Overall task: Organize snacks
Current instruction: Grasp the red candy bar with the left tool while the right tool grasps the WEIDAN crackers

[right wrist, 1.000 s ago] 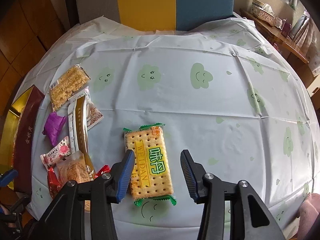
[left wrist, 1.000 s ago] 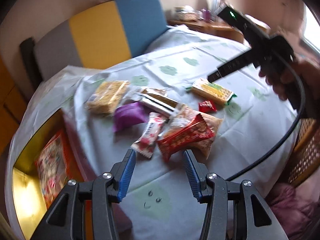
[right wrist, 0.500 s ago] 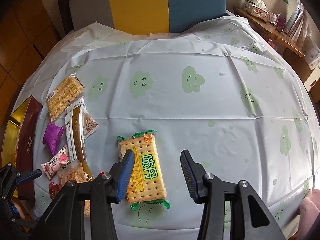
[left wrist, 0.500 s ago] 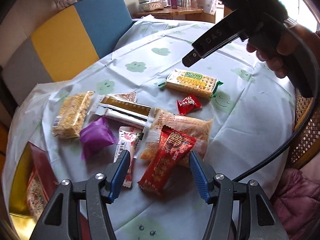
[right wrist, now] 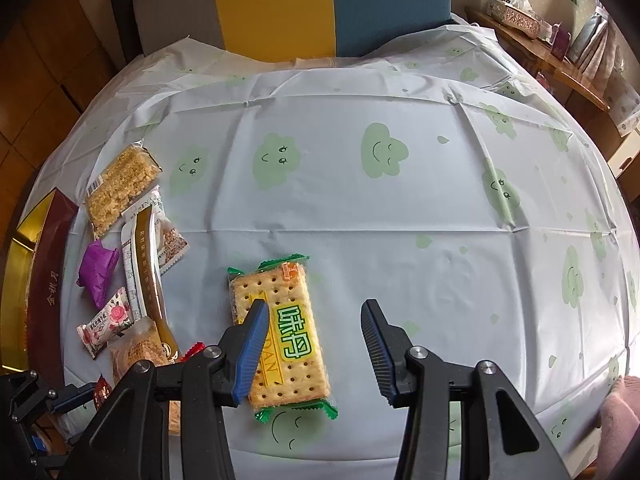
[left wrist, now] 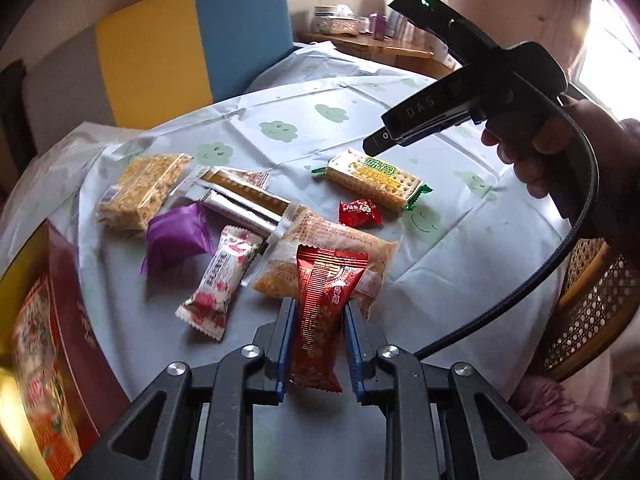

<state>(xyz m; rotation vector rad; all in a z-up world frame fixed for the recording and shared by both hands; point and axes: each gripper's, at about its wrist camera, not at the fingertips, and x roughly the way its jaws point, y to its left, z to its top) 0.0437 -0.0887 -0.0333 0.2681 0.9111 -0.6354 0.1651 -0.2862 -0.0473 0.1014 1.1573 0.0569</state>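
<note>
My left gripper [left wrist: 319, 306] is closing its jaws, and the blue pads press both sides of a long red snack packet [left wrist: 326, 280]. That packet lies over an orange cake pack [left wrist: 344, 240]. Close by on the tablecloth are a pink-and-white candy [left wrist: 220, 280], a purple wrapper [left wrist: 176, 236], brown and silver stick packs [left wrist: 240, 196], a yellow crispy bar [left wrist: 144, 188] and a small red candy [left wrist: 360, 212]. My right gripper [right wrist: 315, 304] hovers open above a green-edged cracker pack [right wrist: 280, 332], its left finger over the pack's left side.
A maroon and gold box [left wrist: 68, 320] holding a printed snack bag sits at the table's left edge. A wicker chair [left wrist: 592, 300] stands at the right, and a yellow and blue sofa back [left wrist: 192, 52] behind. A black cable [left wrist: 560, 240] hangs from the right gripper.
The left gripper's jaws went from wide apart to tight around the red packet. The right gripper stayed over the cracker pack.
</note>
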